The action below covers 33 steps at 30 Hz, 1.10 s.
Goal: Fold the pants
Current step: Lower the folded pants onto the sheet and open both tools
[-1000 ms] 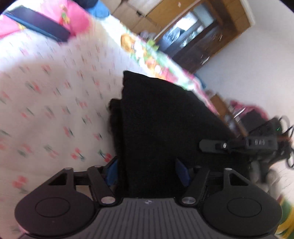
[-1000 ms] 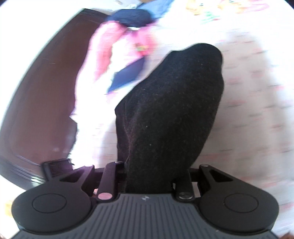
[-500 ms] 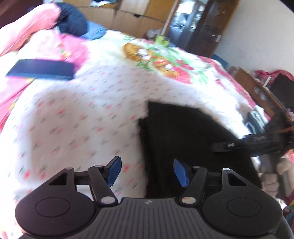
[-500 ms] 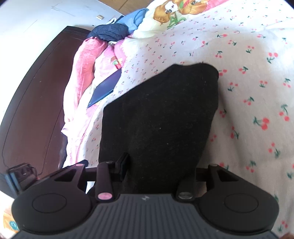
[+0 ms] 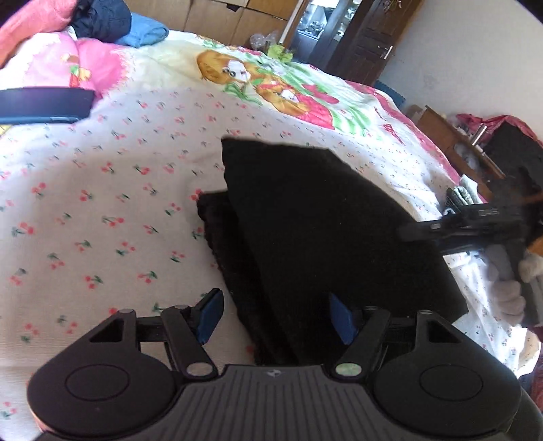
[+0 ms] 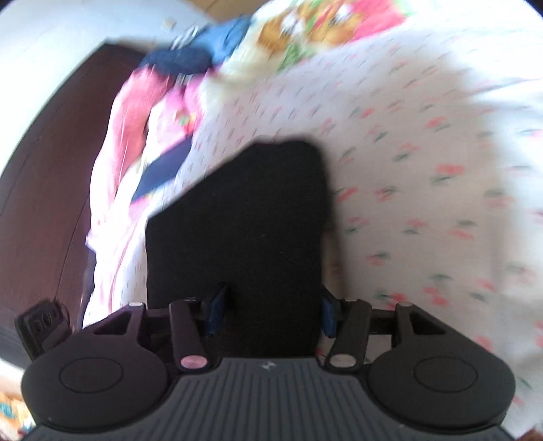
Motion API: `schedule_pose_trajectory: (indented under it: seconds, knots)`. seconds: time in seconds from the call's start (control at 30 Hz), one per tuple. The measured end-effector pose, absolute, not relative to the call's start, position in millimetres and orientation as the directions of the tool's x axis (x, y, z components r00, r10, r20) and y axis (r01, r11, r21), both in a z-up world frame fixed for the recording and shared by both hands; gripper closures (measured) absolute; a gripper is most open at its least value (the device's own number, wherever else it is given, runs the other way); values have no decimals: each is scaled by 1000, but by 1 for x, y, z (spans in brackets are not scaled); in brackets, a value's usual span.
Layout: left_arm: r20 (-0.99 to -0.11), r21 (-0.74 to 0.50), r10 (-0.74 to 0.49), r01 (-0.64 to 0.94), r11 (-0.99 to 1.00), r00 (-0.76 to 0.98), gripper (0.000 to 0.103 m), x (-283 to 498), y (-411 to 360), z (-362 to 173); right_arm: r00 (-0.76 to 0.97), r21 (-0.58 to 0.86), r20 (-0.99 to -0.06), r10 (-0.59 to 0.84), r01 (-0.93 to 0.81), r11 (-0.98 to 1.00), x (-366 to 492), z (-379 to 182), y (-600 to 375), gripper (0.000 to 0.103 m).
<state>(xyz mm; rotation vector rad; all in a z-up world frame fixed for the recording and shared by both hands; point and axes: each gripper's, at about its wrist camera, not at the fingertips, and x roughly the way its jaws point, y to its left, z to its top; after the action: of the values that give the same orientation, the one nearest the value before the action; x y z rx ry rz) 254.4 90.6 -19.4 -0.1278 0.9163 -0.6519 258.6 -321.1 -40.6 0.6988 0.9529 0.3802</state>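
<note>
The black pants (image 5: 315,224) lie folded flat on the cherry-print bed sheet (image 5: 101,210), one layer offset on top of another. My left gripper (image 5: 275,317) hovers over their near edge. Its blue pads (image 5: 210,315) stand wide, opening slightly and pressing nothing. In the right wrist view the pants (image 6: 247,217) run away from my right gripper (image 6: 271,310). Its jaws are opening, with the cloth's near end loose between the pads. From the left view, the right gripper (image 5: 420,232) reaches in at the pants' right side, held by a gloved hand (image 5: 505,295).
A pink quilt (image 5: 68,64), a flat navy item (image 5: 44,105) and blue clothes (image 5: 142,32) lie at the head of the bed. A cartoon blanket (image 5: 271,84) covers the far part. A dark headboard (image 6: 44,203) stands at the left, a cluttered side table (image 5: 468,142) at the right.
The right gripper let go of the lifted pants, which now lie flat, and it drew back. The left gripper rose and pulled back from the cloth.
</note>
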Motion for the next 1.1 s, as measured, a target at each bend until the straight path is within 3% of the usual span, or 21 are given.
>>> schedule_pose_trajectory:
  seconds: [0.1, 0.2, 0.37, 0.53, 0.83, 0.97, 1.1]
  knots:
    - [-641, -338, -569, 477, 812, 515, 28, 253, 88, 4, 629, 577, -592, 504, -106, 810, 251, -5, -306, 48]
    - [-586, -290, -539, 465, 836, 605, 28, 262, 69, 18, 662, 568, -527, 534, -193, 800, 265, 3, -280, 48]
    - [-700, -93, -352, 410, 907, 621, 24, 288, 29, -11, 653, 561, -571, 497, -131, 817, 289, -27, -244, 49]
    - [-698, -27, -293, 385, 922, 653, 23, 298, 24, -2, 687, 550, -545, 480, -139, 824, 266, -2, -244, 48]
    - [-695, -80, -304, 350, 933, 651, 24, 314, 31, -14, 631, 425, -521, 575, -392, 816, 171, 7, -181, 48]
    - [-701, -29, -299, 392, 919, 648, 24, 329, 16, -22, 615, 265, -599, 513, -452, 852, 180, -13, -130, 57]
    - [-719, -41, -293, 382, 923, 630, 25, 349, 13, -32, 601, 372, -588, 542, -394, 840, 217, -23, -123, 67]
